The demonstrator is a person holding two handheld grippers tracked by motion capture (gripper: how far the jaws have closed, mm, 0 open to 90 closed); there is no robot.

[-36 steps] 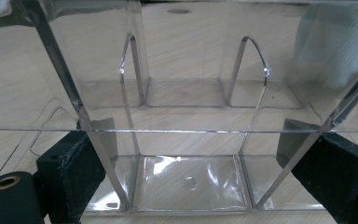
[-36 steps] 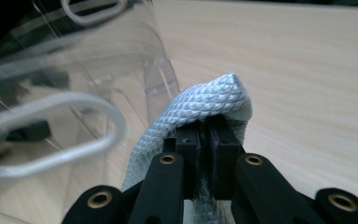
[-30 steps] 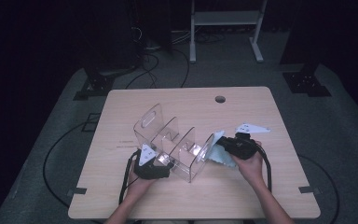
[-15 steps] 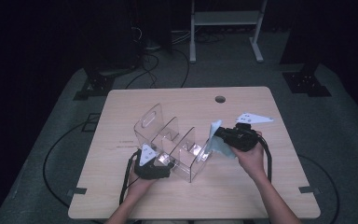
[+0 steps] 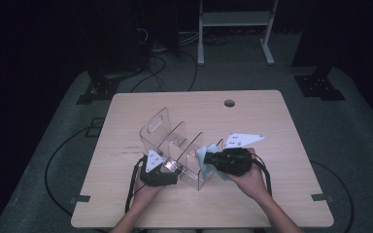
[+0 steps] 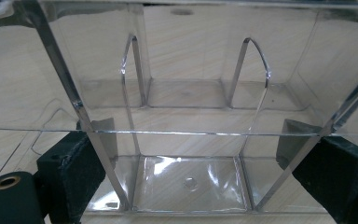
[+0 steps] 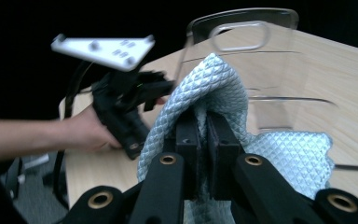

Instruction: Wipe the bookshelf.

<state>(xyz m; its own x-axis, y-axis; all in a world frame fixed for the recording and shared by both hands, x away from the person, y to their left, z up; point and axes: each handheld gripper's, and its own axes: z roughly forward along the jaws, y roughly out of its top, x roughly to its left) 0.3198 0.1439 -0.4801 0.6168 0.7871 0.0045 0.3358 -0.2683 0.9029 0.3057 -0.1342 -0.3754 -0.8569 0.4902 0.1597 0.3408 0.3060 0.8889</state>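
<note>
Dark room, grey floor with cables, one pale wooden table (image 5: 281,121) under the lamp; all places below are reckoned from the clear organiser.

Item 1. Clear organiser (image 5: 175,145): see-through plastic caddy with upright dividers and a handle cut-out at its far end, standing on the table near my edge, about mid-width.

Item 2. My left gripper (image 5: 161,171): at the organiser's near left corner. Its jaws stand wide and clasp the organiser's end wall from both outer sides, pads (image 6: 77,163) pressed against the plastic. The left gripper view looks straight through the compartments, which hold nothing I can make out.

Item 3. My right gripper (image 5: 209,159): just beside the organiser's right side, raised off the table top. Its jaws are clenched tight on the cloth.

Item 4. Cloth (image 7: 214,88): pale blue-grey, quilted in a diamond pattern, pinched at a fold between the right jaws and draped over them, hanging against the organiser's right wall.

Item 5. Small round hole (image 5: 229,103) in the table, well beyond the organiser's far end.
</note>
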